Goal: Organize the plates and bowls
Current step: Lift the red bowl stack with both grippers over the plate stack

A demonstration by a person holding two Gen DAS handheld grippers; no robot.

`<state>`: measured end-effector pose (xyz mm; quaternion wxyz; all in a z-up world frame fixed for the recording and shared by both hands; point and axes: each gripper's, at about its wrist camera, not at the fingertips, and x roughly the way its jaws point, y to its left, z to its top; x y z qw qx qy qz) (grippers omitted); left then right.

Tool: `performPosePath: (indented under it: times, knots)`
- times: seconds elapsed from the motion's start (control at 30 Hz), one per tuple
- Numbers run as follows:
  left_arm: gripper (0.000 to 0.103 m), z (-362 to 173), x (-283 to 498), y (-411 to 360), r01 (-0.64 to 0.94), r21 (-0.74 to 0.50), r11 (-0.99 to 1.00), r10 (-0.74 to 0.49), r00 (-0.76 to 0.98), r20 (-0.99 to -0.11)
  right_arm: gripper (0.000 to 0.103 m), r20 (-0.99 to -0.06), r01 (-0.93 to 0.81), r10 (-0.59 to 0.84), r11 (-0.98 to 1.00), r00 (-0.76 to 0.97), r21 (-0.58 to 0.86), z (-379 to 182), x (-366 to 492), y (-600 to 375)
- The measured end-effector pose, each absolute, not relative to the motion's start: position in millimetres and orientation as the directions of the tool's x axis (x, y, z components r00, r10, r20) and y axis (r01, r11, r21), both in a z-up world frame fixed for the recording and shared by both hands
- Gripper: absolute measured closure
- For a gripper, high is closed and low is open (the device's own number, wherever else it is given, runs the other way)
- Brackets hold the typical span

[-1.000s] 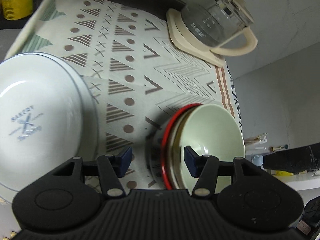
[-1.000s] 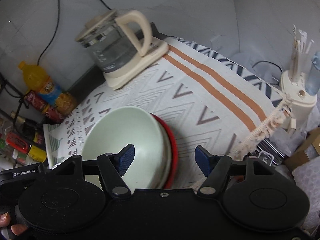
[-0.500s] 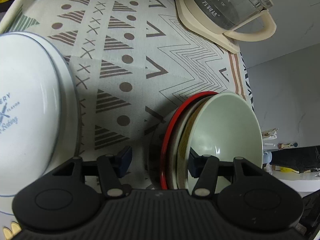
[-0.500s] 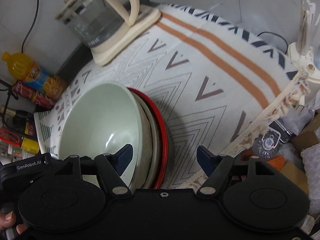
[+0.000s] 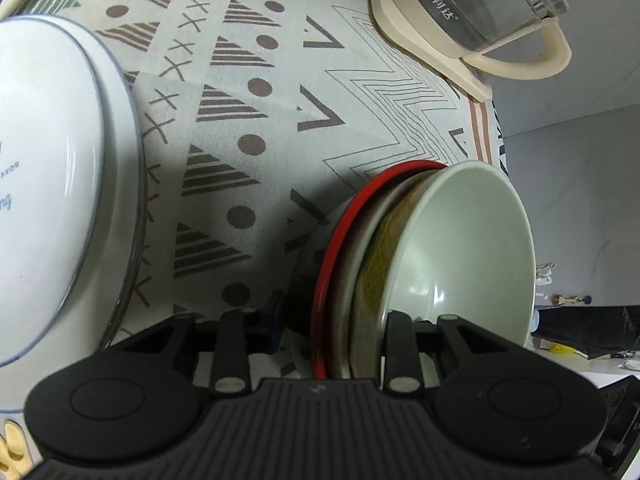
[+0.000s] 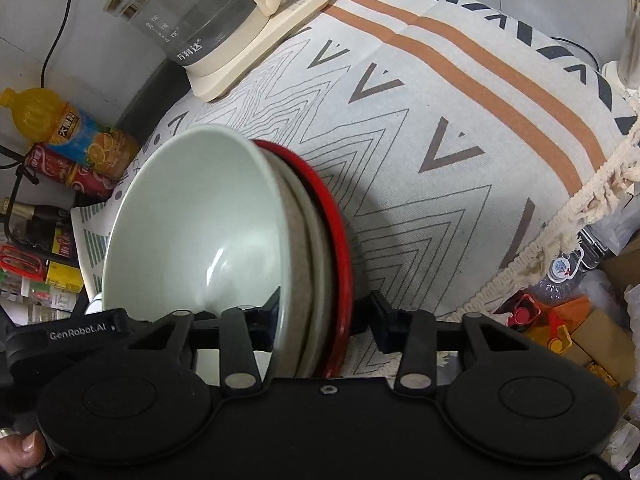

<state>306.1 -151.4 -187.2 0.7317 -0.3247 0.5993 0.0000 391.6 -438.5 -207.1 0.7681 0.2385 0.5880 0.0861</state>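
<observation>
Patterned cloth [image 5: 256, 92] carries my nested bowls [image 5: 460, 248]; my left gripper [image 5: 332, 320] and right gripper [image 6: 320, 316] straddle opposite rims, jaws closing, contact unclear.

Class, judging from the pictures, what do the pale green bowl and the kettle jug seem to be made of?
Pale green bowl: probably glazed ceramic, given its smooth glossy highlight. Kettle jug: clear glass, or possibly plastic, since it is see-through with printed markings.

**Readable text in view**

The clear glass kettle [image 6: 192, 12] on its cream base carries white Chinese characters, "万利达". The other black handheld tool [image 6: 76, 336], seen from the right wrist, reads "GenRobot.AI". The large white plate [image 5: 48, 184] shows partial blue lettering, "AVOR". The orange drink bottle's [image 6: 60, 124] label is too small to read.
</observation>
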Motion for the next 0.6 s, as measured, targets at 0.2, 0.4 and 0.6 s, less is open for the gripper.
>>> performPosePath:
  times: [0.2, 0.4, 0.6]
  knots:
    - [0.073, -181.6, 300.7, -151.6, -0.376, -0.487, 0.788, -0.393, 0.301, -0.869, 0.067, -0.864, 0.115, 0.400, 0.885, 0.305, 0.451, -195.9, 389.3, -436.5]
    - [0.073, -157.9, 288.7, -142.4, -0.366, -0.504, 0.783, -0.376, 0.367, -0.851, 0.066, -0.845, 0.060, 0.412, 0.887, 0.340, 0.457, -172.2, 390.5, -428.2]
    - [0.073, -132.1, 264.7, -113.5, -0.407, -0.516, 0.754, -0.333, 0.440, -0.834, 0.066, -0.822, -0.048, 0.458, 0.881, 0.340, 0.471, -145.1, 392.7, -399.7]
